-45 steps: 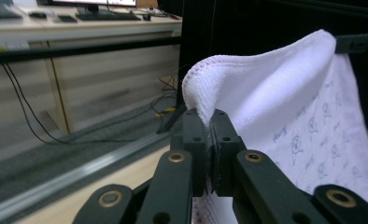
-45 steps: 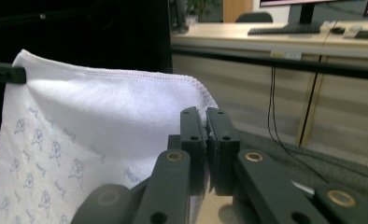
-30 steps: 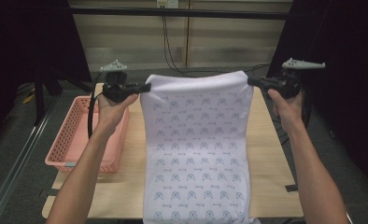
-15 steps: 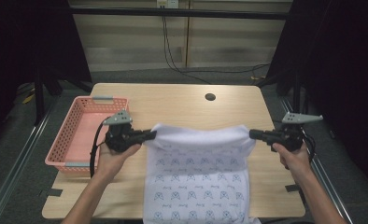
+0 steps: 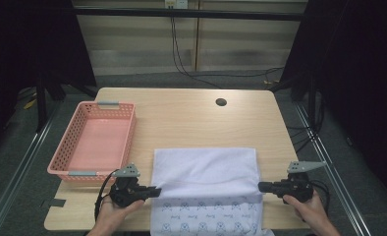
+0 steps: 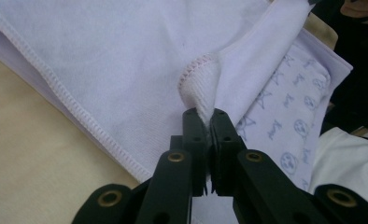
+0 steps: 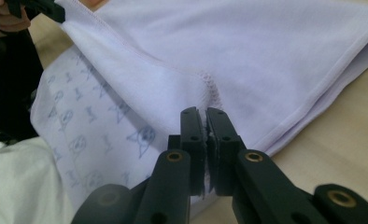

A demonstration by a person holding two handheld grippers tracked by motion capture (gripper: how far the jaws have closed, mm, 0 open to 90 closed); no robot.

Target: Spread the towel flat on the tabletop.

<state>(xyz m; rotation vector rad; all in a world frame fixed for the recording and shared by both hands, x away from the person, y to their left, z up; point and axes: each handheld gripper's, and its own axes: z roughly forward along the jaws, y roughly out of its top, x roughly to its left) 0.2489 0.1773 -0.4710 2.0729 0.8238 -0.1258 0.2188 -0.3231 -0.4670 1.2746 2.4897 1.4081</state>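
At the near edge of the table (image 5: 191, 110), the left gripper (image 5: 154, 191) has its jaws clamped on the left corner of a white cloth (image 5: 206, 172); in the left gripper view a bunched, stitched hem of the cloth (image 6: 126, 60) is pinched between the two black jaws. The right gripper (image 5: 261, 186) is likewise clamped on the opposite corner, with the seam of the cloth (image 7: 229, 51) caught between its jaws. The cloth lies folded over on the near half of the table, its plain side up and a printed layer exposed below, hanging over the near edge. A pink basket (image 5: 64, 162) stands beside the cloth at the left, apart from it. Beyond, a dark round hole (image 5: 221, 102) sits in the tabletop.
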